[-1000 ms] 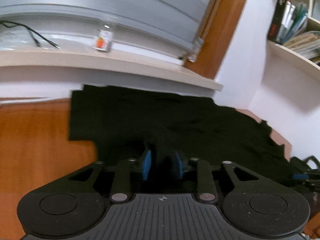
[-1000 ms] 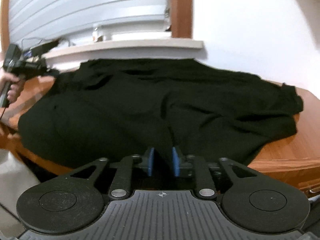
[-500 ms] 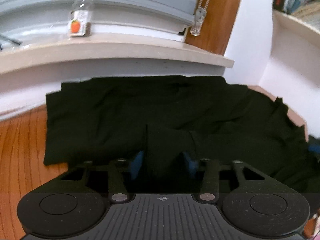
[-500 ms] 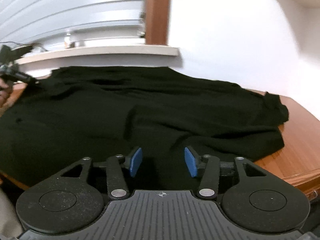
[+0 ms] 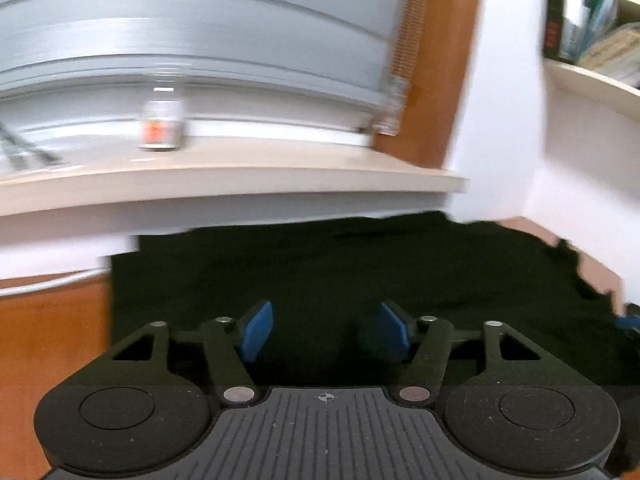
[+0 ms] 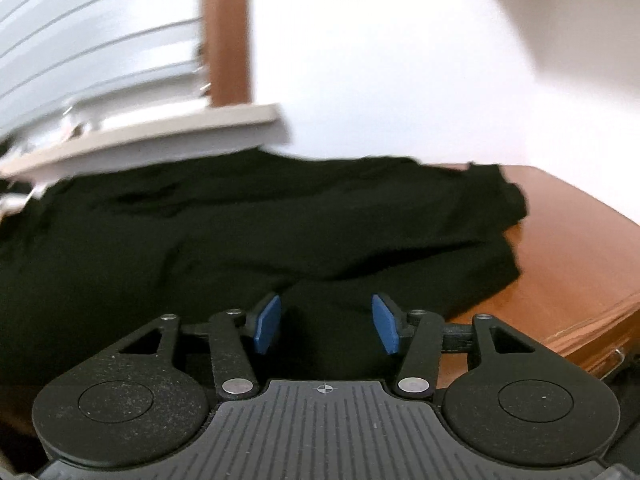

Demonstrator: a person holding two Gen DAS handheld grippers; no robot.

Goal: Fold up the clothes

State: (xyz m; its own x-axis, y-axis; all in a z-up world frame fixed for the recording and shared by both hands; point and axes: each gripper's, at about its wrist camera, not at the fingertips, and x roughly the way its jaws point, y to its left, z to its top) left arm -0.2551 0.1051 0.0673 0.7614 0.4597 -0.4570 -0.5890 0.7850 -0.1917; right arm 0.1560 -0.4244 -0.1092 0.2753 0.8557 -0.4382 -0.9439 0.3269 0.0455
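**Letting go cleanly after a fold of the black garment**

The wooden table (image 6: 568, 248) carries the whole job: a black garment (image 6: 280, 232) lies spread across it, reaching from the near edge back to the wall under the window sill (image 5: 240, 176). Its right-hand end is bunched into a doubled, rumpled layer near the bare wood in the right wrist view, while the left wrist view shows a straighter left edge against the table. So the cloth looks partly folded, and the step in hand reads as releasing it and drawing back.

The left gripper (image 5: 326, 330) has just been opening and now stands wide, its blue pads (image 5: 256, 330) clear of the dark fabric that lies under and between them. The right gripper (image 6: 326, 324) is parted about halfway, and a ridge of cloth rises between its jaws without either pad pressing on it.

To do this well, both tools should lift straight off the fabric before moving sideways, so that no pad drags the fresh layer out of line. The right side needs most care: that raised ridge could catch on a pad. Opening a little more first would help.

A small bottle (image 5: 162, 130) on the sill is well apart from the work.
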